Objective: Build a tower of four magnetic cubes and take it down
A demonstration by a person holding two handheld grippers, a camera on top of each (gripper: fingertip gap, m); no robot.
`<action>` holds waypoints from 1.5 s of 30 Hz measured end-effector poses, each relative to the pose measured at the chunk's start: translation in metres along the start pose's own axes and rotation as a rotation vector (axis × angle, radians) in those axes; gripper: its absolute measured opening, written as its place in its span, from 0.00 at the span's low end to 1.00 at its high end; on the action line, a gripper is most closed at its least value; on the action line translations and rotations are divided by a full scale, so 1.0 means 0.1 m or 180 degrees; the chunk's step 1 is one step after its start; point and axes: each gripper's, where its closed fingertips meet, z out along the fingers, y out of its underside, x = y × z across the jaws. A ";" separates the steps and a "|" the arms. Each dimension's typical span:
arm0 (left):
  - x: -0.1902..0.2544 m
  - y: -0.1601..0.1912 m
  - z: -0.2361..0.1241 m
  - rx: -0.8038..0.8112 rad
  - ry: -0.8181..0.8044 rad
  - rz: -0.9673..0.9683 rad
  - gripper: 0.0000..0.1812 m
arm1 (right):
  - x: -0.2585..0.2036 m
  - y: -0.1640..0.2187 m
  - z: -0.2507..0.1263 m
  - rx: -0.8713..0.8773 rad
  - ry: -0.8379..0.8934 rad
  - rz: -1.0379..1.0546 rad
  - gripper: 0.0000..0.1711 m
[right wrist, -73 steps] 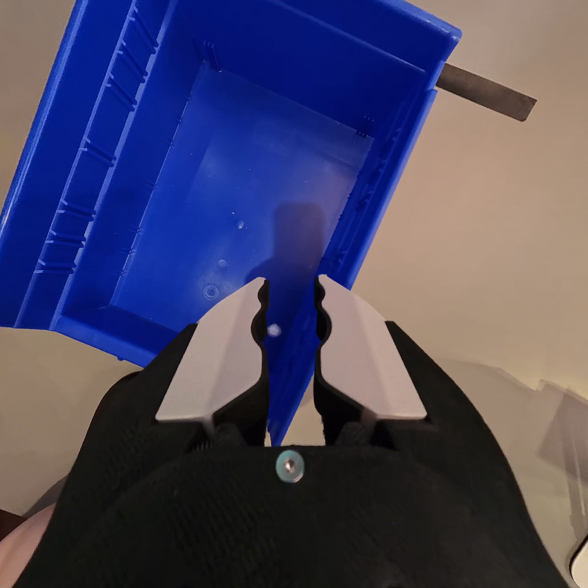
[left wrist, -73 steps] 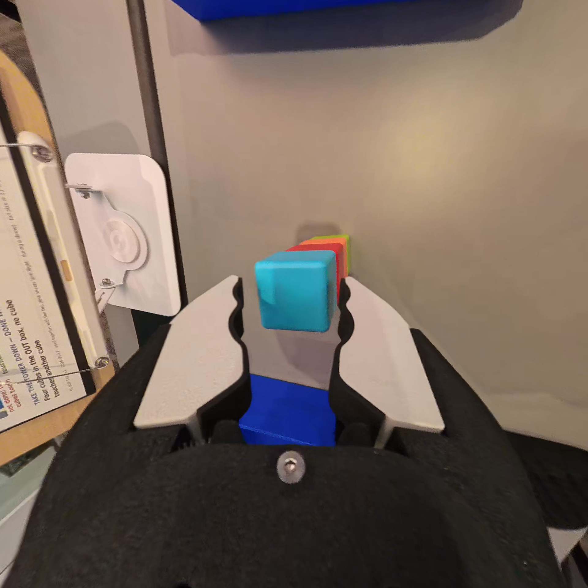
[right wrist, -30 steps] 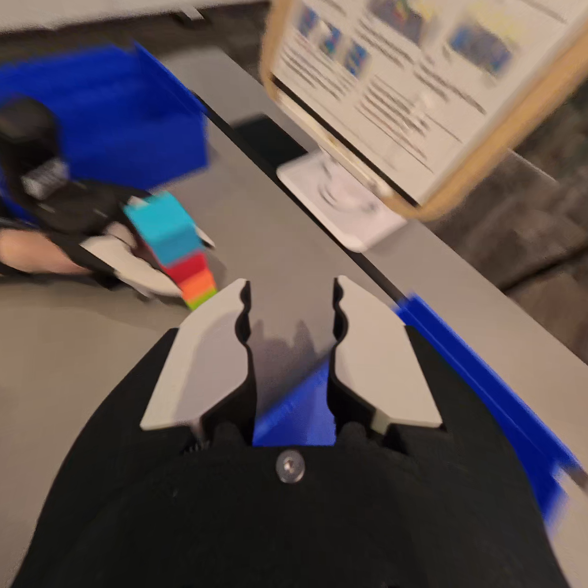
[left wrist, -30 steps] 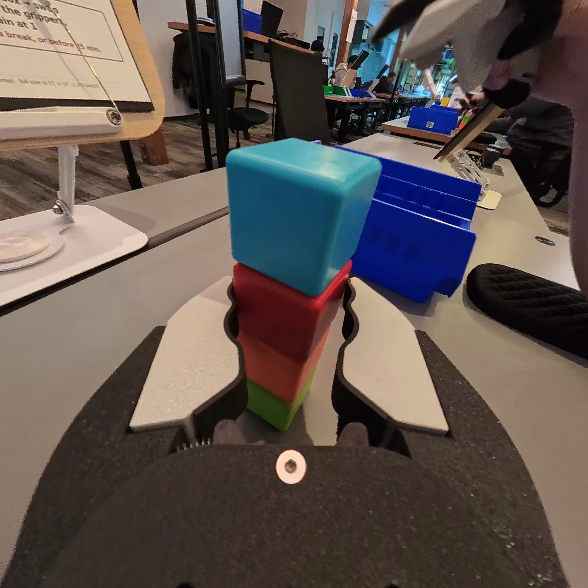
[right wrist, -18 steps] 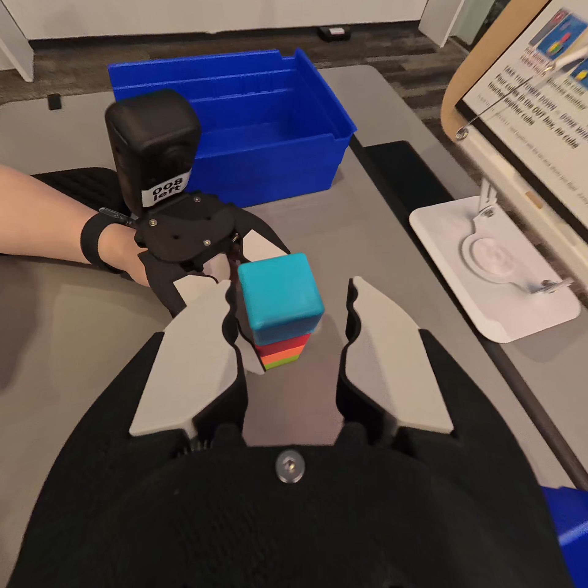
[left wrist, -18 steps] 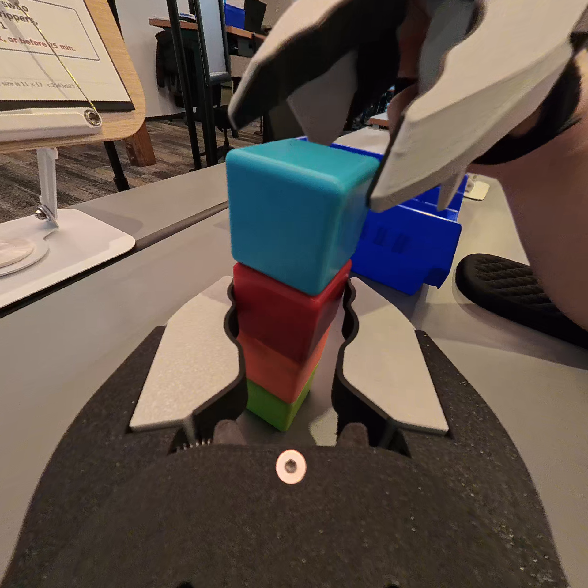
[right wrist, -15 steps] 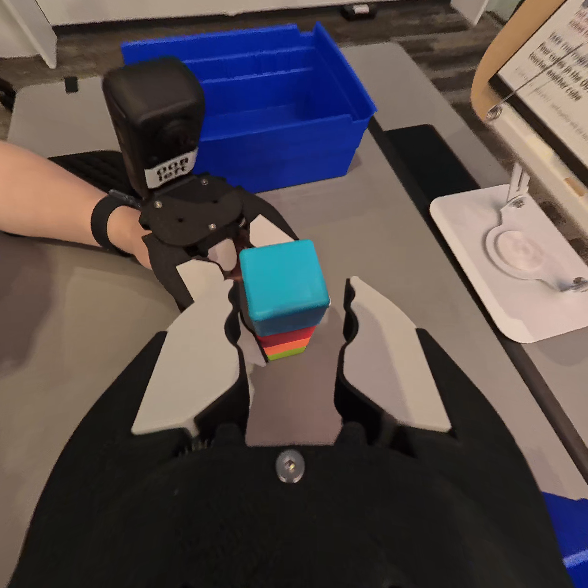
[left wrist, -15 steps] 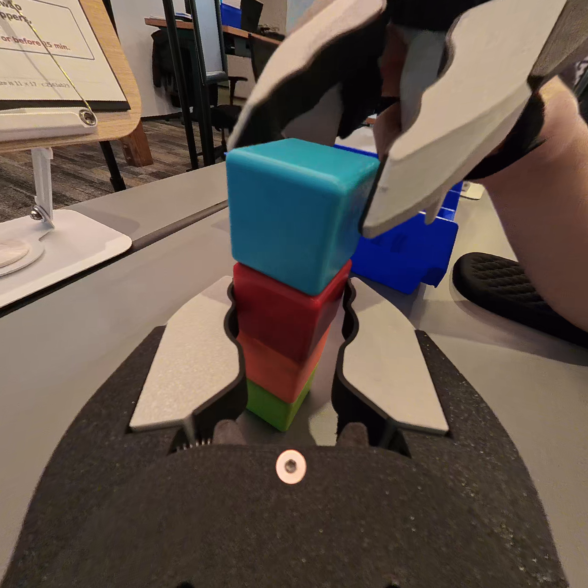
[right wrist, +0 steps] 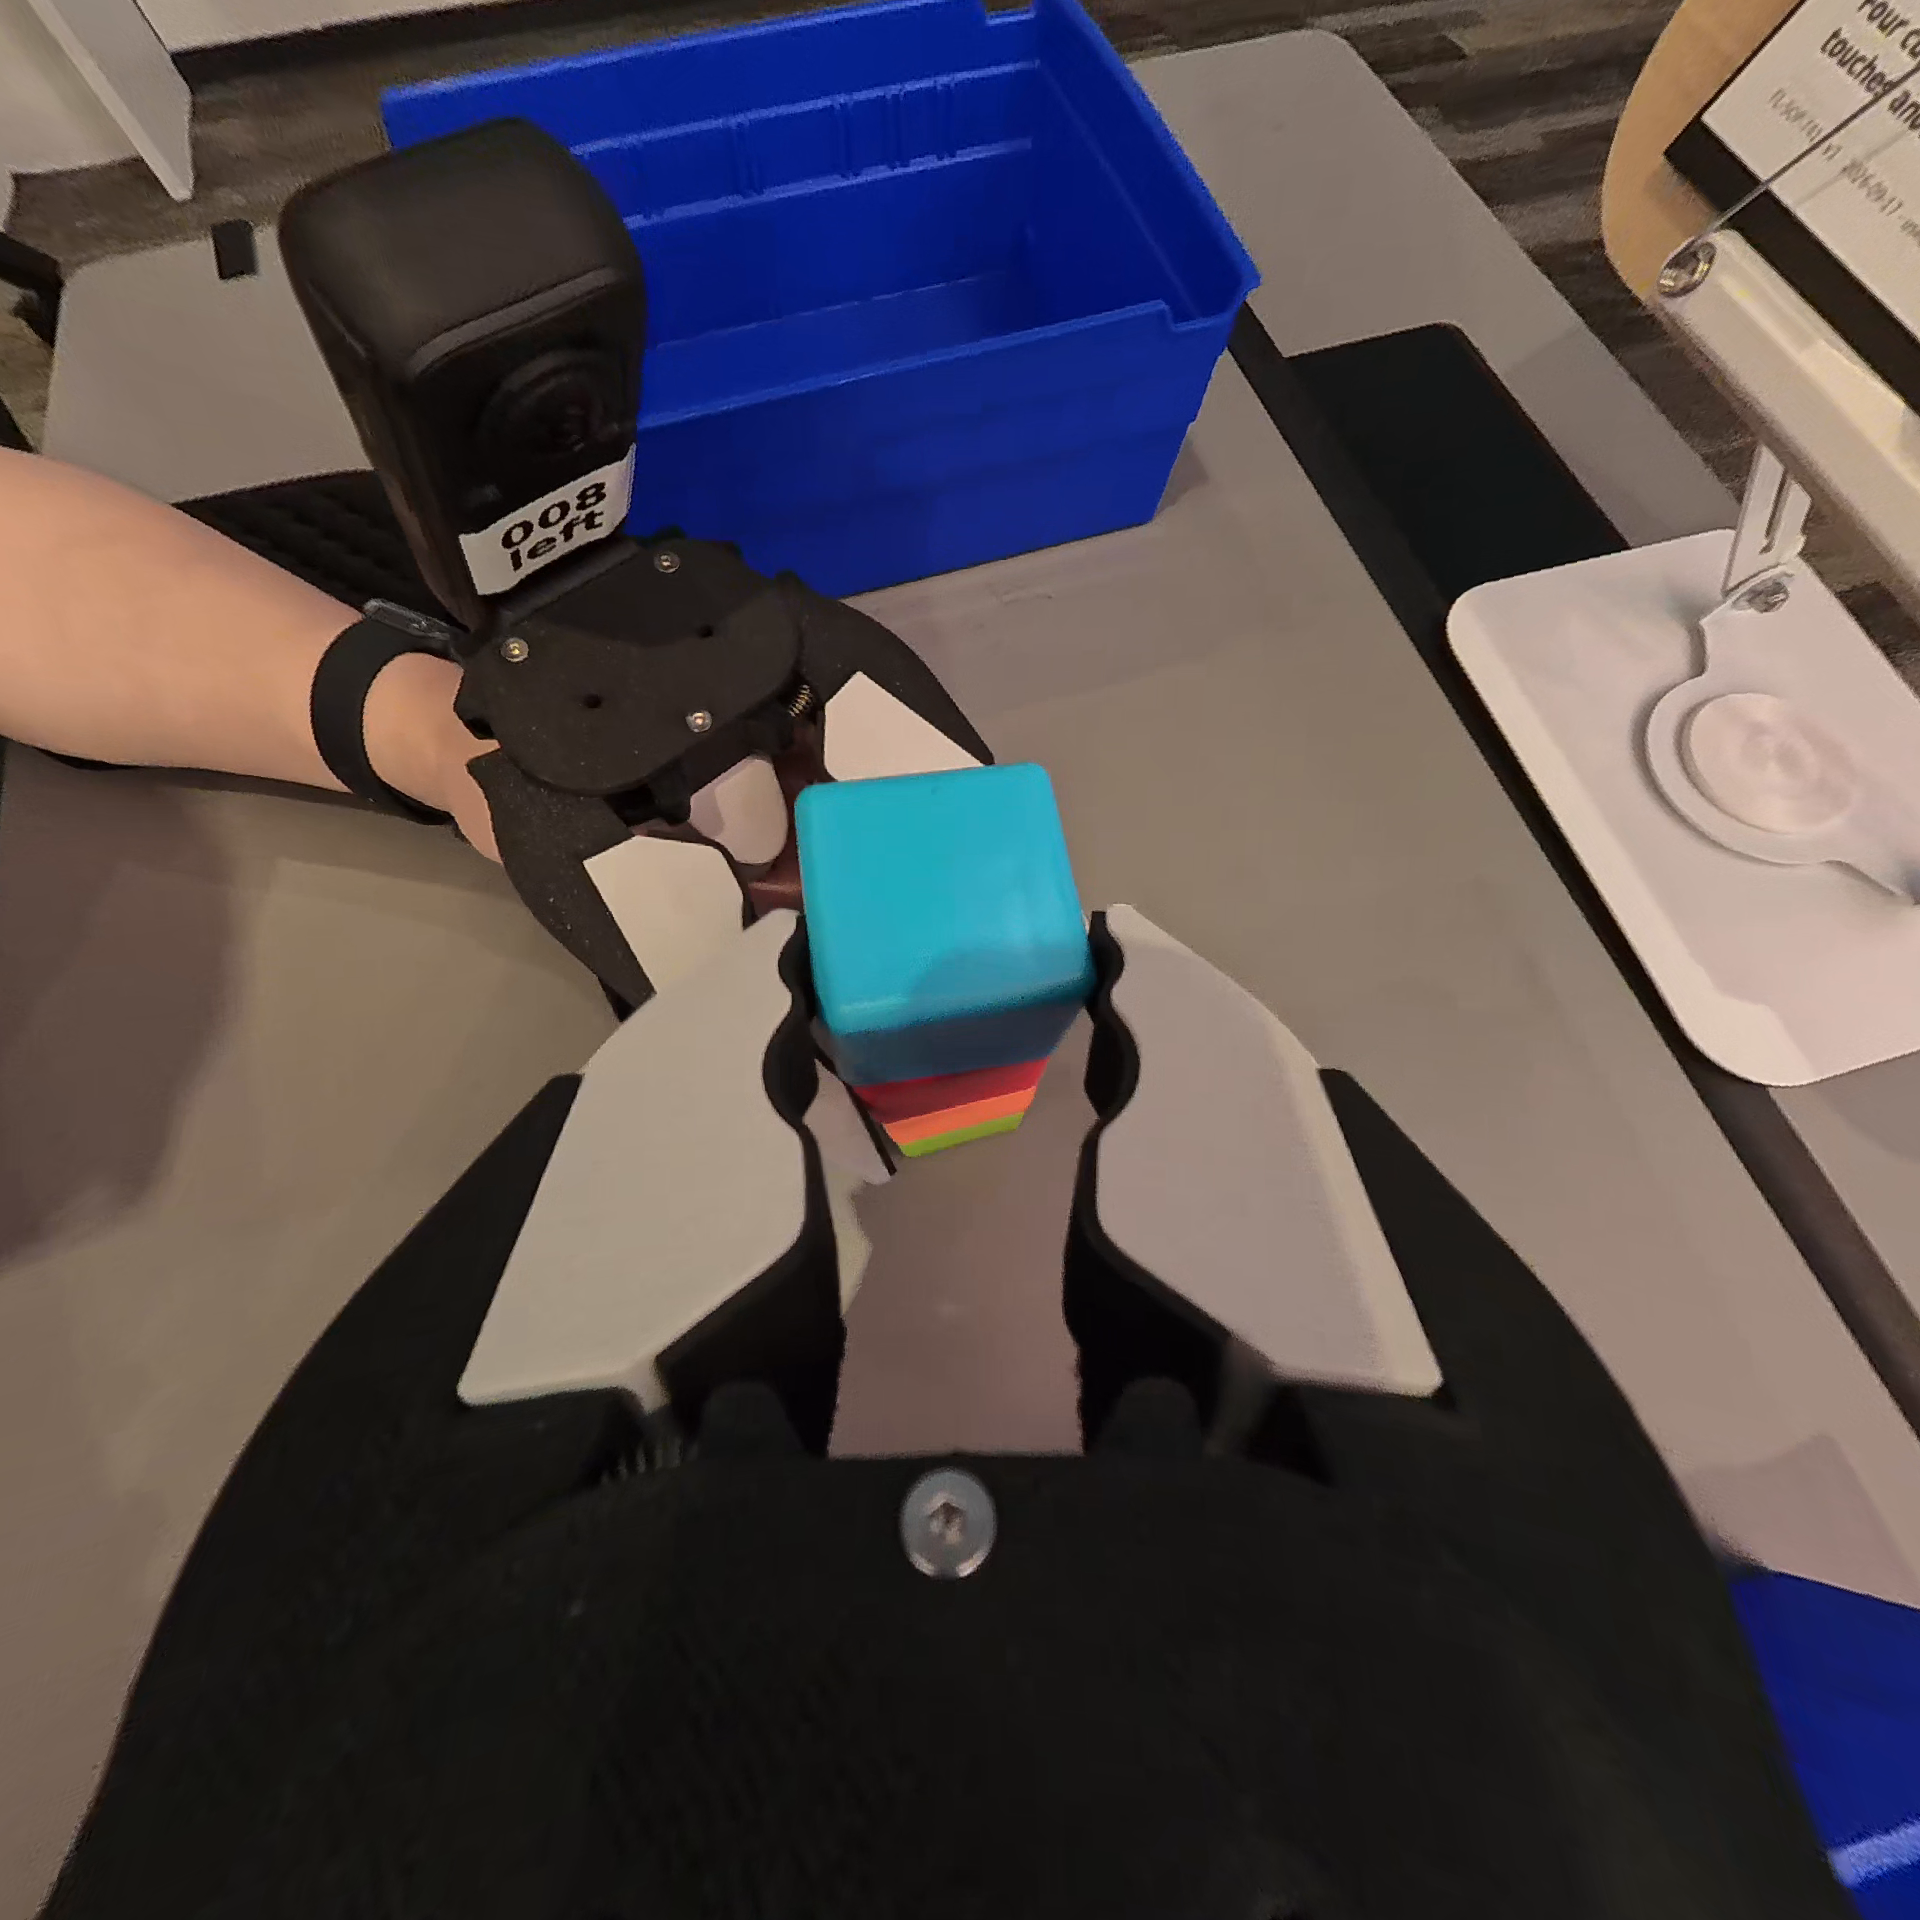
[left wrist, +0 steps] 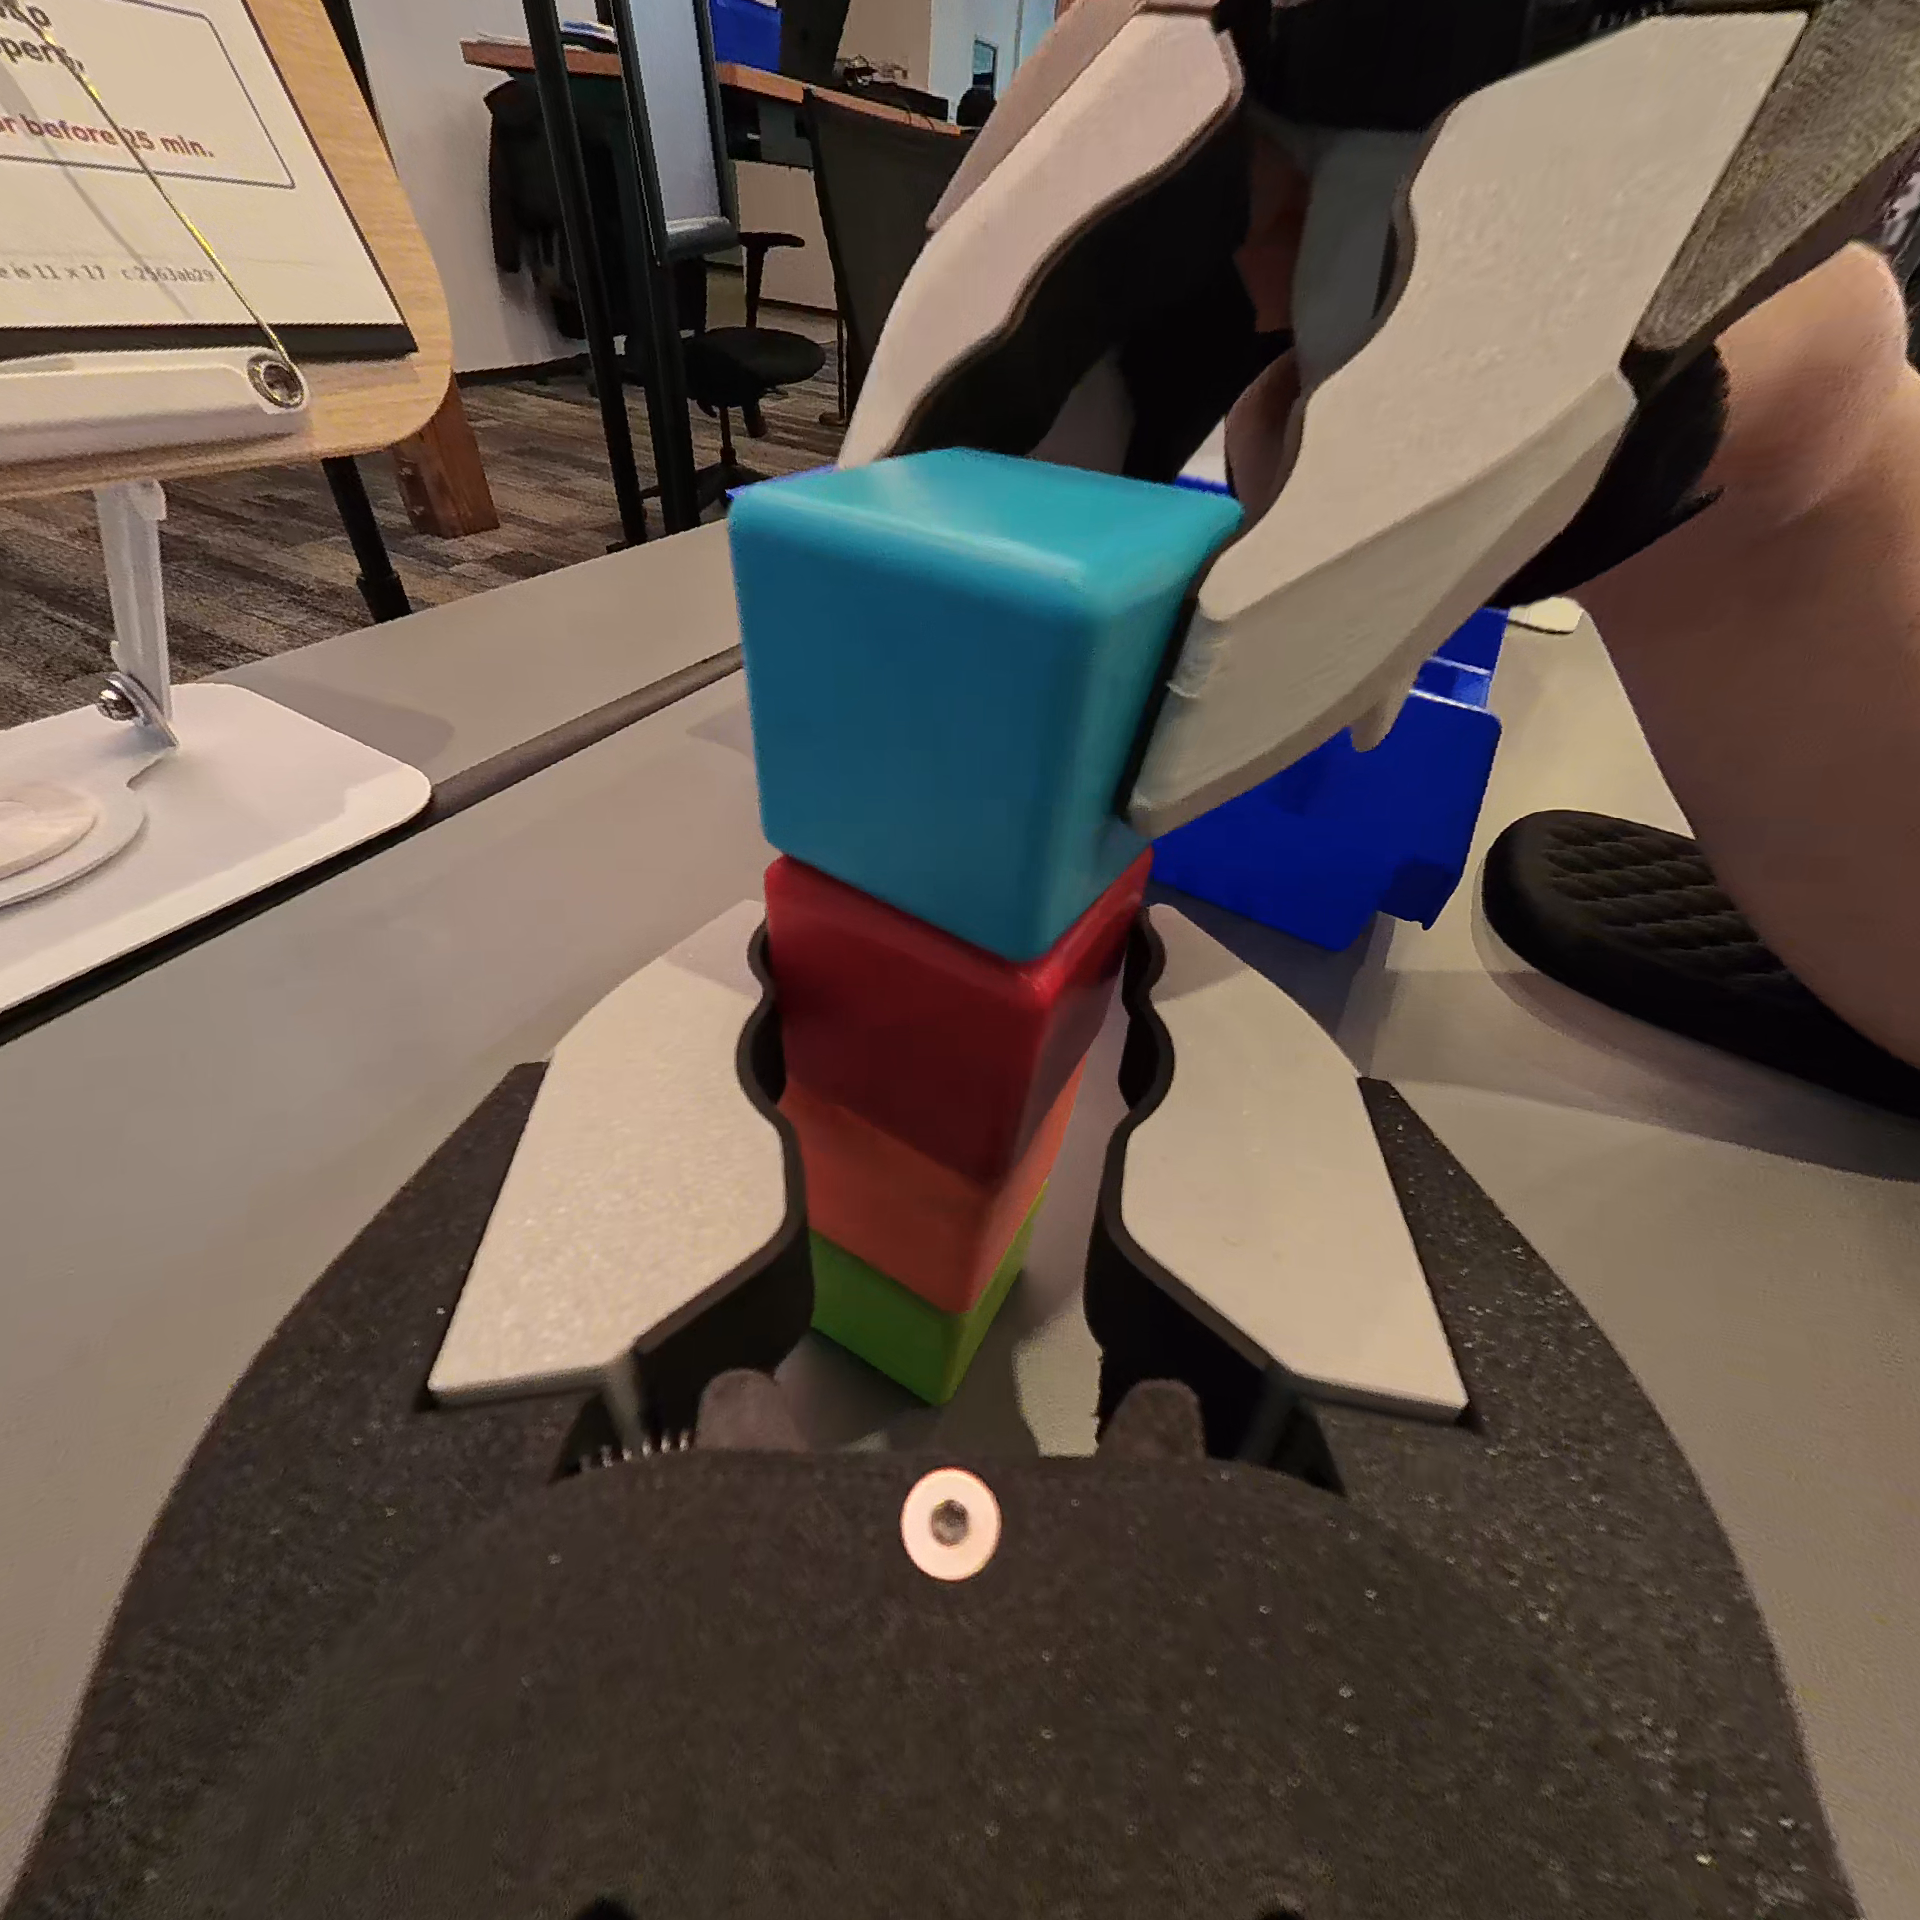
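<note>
Tower: we see four cubes stacked upright on the grey table (right wrist: 1299,727), teal cube (left wrist: 956,686) on top, then red cube (left wrist: 925,1049), orange cube (left wrist: 914,1216) and green cube (left wrist: 904,1335) at the bottom.
Tower place: it stands near the middle of the table, in front of the blue bin (right wrist: 894,260) as our right wrist view has it.
Left gripper (left wrist: 948,982): our jaws sit low and level, closed against the two sides of the red cube, holding it.
Right gripper (right wrist: 940,961): it comes from above at a slant, and our jaws press on opposite sides of the teal cube, gripping it.
Teal cube: it sits on the red cube, turned a little against the cubes below.
Hands: a bare forearm with a black wrist strap (right wrist: 348,717) holds the left gripper; a camera (right wrist: 468,343) rides on it.
Around: a white stand base (right wrist: 1704,810) lies to the right, with a clipboard (right wrist: 1787,135) above it; a second blue bin (right wrist: 1829,1745) shows at the lower right corner.
</note>
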 end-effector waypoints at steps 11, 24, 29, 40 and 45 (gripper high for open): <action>0.00 0.01 0.00 -0.0034 -0.0032 0.0066 0.34 | 0.92 0.05 -1.29 0.0390 0.1576 0.0481 0.30; 0.00 0.02 0.00 -0.0058 -0.0067 0.0085 0.34 | 2.18 2.35 -1.88 -0.0767 0.3132 0.2568 0.30; -0.01 0.02 0.00 -0.0075 -0.0073 0.0107 0.34 | 2.26 2.61 -1.76 -0.1098 0.3317 0.2560 0.30; -0.04 0.07 0.00 -0.0152 -0.0068 -0.0017 0.41 | 2.12 2.79 -1.59 -0.1582 0.2941 0.2662 0.38; -0.07 0.14 -0.06 -0.0326 -0.0183 -0.0016 0.49 | 2.10 2.35 -1.81 -0.1232 0.3041 0.2485 0.38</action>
